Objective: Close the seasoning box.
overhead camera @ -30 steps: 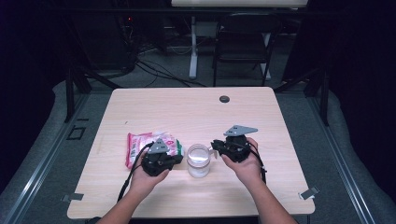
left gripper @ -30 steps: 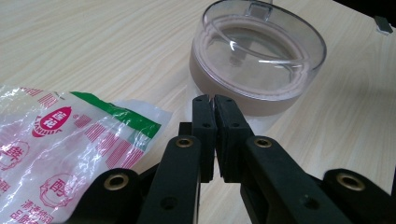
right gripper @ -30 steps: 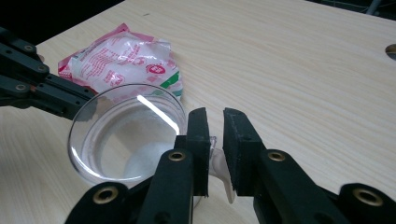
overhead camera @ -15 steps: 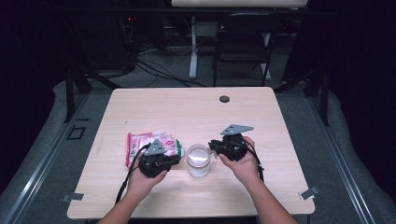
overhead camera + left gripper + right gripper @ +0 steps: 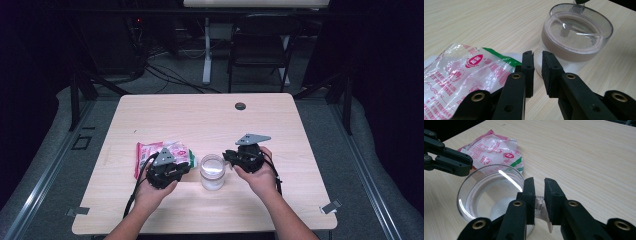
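Left gripper (image 5: 537,56) just eased open, empty, right gripper (image 5: 539,186) pinching the jar (image 5: 212,171) tab (thin hold): it could slip and tip.

Pale matt wood-grain tabletop (image 5: 300,150), glossy clear plastic jar (image 5: 574,42) with a smooth tan band and white powder inside, crinkled shiny printed plastic bag (image 5: 461,72), matt black plastic left gripper (image 5: 537,71) with ribbed pads

— Room?
— Dark. Grey carpet floor (image 5: 360,150), black drapes both sides.
— Furniture?
— Pale wooden table (image 5: 210,115), round grommet (image 5: 240,106). Behind it a black chair (image 5: 260,50), white desk leg (image 5: 206,50), tangled cables (image 5: 165,70).
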`<action>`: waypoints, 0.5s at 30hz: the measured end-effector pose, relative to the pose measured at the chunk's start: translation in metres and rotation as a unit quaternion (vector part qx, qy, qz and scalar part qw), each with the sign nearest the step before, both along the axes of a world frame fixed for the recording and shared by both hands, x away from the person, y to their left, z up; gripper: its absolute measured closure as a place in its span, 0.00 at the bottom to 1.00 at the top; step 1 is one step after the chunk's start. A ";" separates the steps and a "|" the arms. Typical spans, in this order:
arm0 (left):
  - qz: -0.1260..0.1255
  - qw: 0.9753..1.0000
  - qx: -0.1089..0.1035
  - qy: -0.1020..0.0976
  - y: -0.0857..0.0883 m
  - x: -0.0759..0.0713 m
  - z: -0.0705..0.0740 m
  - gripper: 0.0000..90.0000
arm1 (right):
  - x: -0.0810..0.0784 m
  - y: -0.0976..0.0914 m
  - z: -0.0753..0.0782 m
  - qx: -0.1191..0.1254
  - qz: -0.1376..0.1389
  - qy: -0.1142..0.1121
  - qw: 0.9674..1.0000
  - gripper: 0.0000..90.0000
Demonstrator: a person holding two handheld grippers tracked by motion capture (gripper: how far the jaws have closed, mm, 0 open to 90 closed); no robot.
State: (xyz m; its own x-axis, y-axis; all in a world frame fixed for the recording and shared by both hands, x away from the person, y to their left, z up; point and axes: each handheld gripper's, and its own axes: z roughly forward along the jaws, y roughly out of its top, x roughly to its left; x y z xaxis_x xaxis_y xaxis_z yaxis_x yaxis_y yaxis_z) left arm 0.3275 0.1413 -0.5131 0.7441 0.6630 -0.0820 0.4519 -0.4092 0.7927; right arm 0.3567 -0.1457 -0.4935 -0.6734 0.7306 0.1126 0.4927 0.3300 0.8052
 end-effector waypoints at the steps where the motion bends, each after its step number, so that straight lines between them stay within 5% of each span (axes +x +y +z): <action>1: -0.003 1.000 0.001 0.002 0.000 0.000 0.000 0.90 | 0.000 0.000 0.000 0.000 -0.001 -0.001 1.000 0.88; 4: -0.003 1.000 0.001 0.018 -0.003 0.000 -0.002 0.91 | 0.000 0.000 0.000 0.000 -0.001 -0.001 1.000 0.88; 15: -0.019 1.000 0.015 0.008 -0.009 -0.003 -0.004 0.92 | 0.000 -0.001 -0.001 0.007 -0.003 0.001 1.000 0.89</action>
